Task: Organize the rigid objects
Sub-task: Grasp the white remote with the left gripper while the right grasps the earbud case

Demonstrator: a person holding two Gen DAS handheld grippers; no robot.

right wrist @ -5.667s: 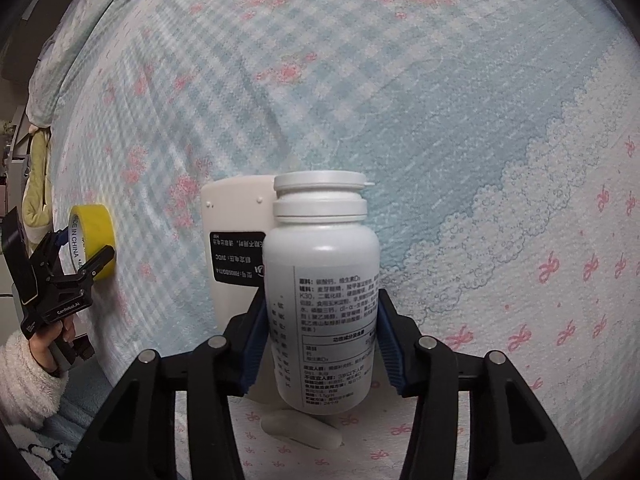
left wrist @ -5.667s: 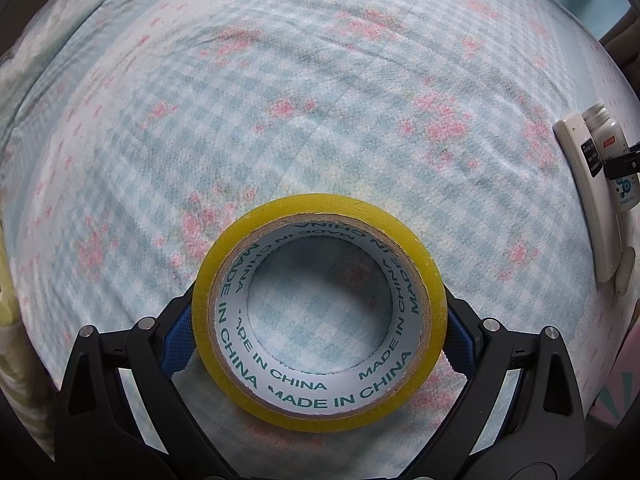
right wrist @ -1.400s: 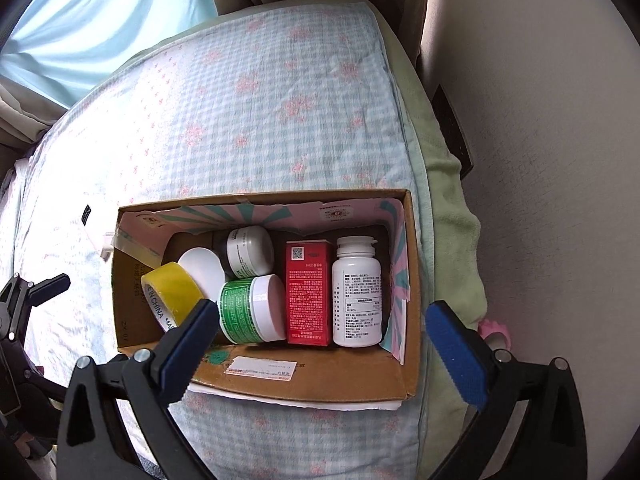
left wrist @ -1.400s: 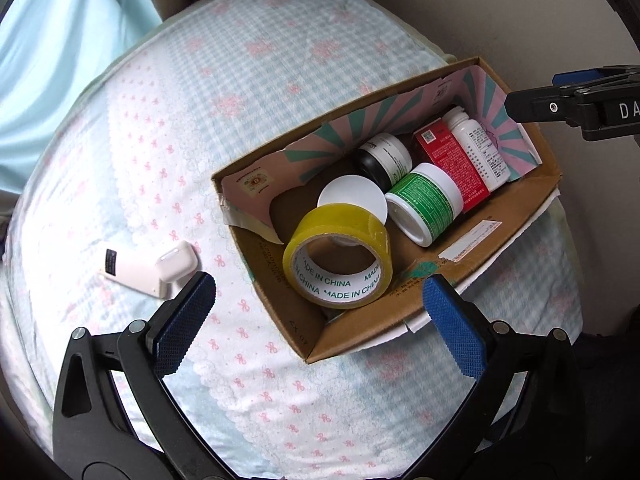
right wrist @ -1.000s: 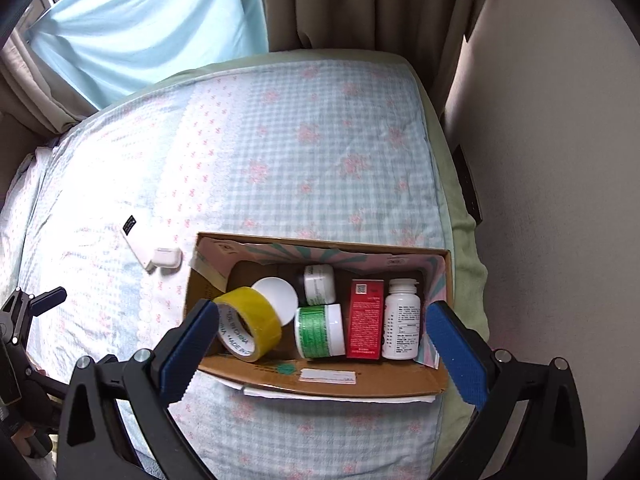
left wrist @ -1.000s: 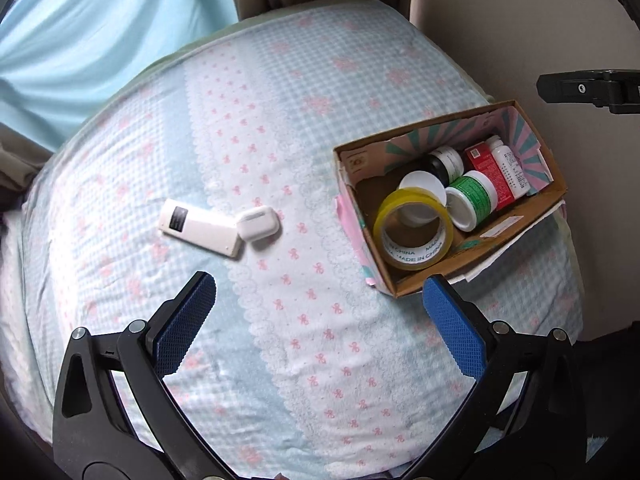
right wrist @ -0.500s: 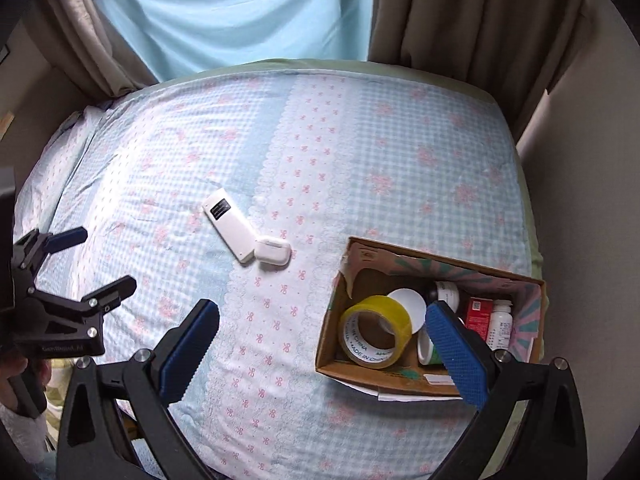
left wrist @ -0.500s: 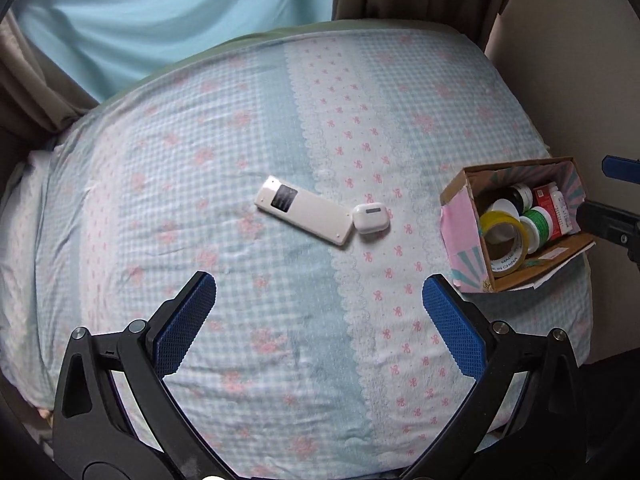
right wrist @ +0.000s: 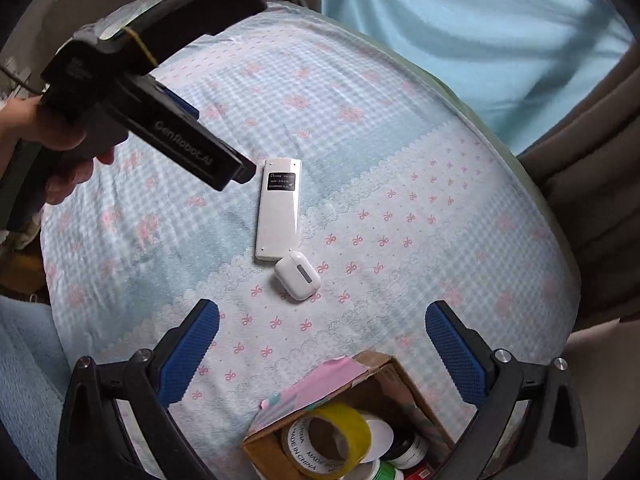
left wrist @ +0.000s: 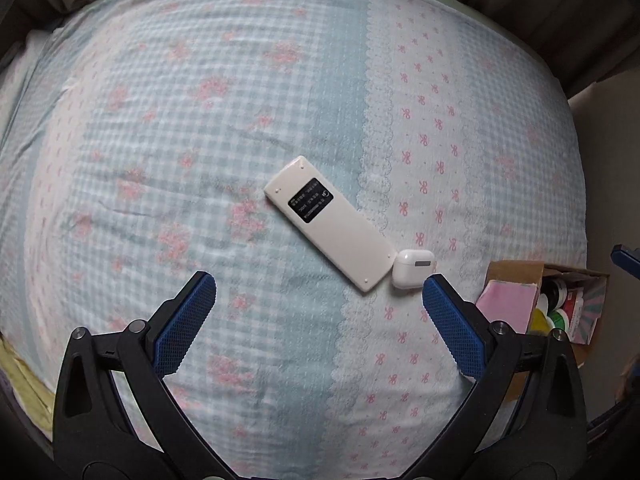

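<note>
You are between loads: both grippers hang empty above the bed, and the step in hand looks like picking the next items for the box.

Your left gripper has its jaws spread wide with nothing between them. The remote lies face down ahead of that gap, slanting toward the right jaw, and the earbud case sits just beyond the right jaw's tip, beside the remote's near end; whether they touch is hard to tell. The box is off past the right jaw.

Your right gripper is likewise released. The case lies ahead of its gap, nearer the left jaw, with the remote beyond it. The box sits under and between these jaws, with the tape and some jars already inside.

Next, I would bring one gripper down over the remote, turned so the jaws close across its narrow width, and let the other take the case. Both are smooth and low on soft bedding, so close low and square.
</note>
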